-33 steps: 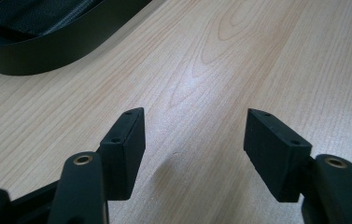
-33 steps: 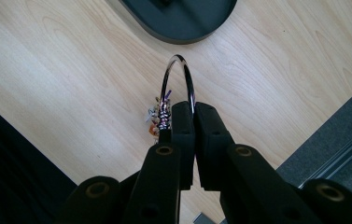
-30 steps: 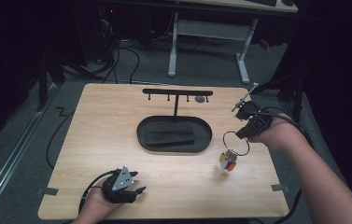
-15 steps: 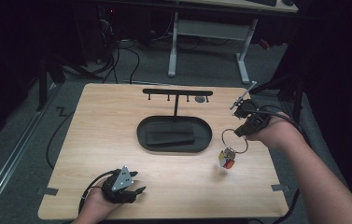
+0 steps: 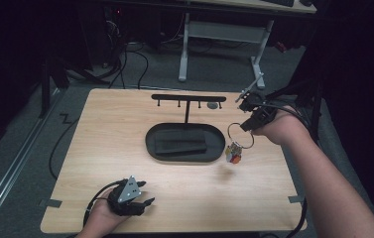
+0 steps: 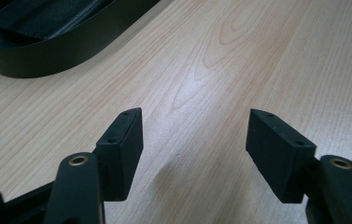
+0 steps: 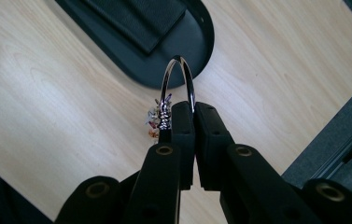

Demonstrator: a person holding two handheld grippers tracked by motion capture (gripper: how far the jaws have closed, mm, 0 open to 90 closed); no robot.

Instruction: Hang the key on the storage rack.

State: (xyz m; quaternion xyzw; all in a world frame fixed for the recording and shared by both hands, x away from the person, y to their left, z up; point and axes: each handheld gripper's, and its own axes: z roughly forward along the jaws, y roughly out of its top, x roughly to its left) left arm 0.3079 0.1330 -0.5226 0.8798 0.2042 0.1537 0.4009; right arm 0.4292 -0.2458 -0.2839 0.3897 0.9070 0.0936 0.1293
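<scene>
My right gripper [image 5: 250, 124] is shut on a metal key ring [image 5: 239, 135], held in the air right of the black oval tray [image 5: 152, 145]. A small multicoloured charm [image 5: 233, 152] dangles from the ring. In the right gripper view the ring [image 7: 178, 79] loops up out of the closed jaws, with the charm [image 7: 156, 122] hanging below to the left. A black T-shaped hook rack [image 5: 188, 98] rises from the tray's back. My left gripper [image 5: 145, 193] rests open near the table's front edge; in the left gripper view its pads [image 6: 122, 144] stand wide apart over bare wood.
A flat dark pad [image 5: 180, 144] lies in the tray. A small grey round object [image 5: 213, 105] sits by the rack's right end. The wooden table [image 5: 125, 119] ends close to my right hand; a white desk frame [image 5: 219, 34] stands beyond on the floor.
The right gripper with the ring has shifted slightly; the charm hangs a little higher. The left gripper has not moved.
</scene>
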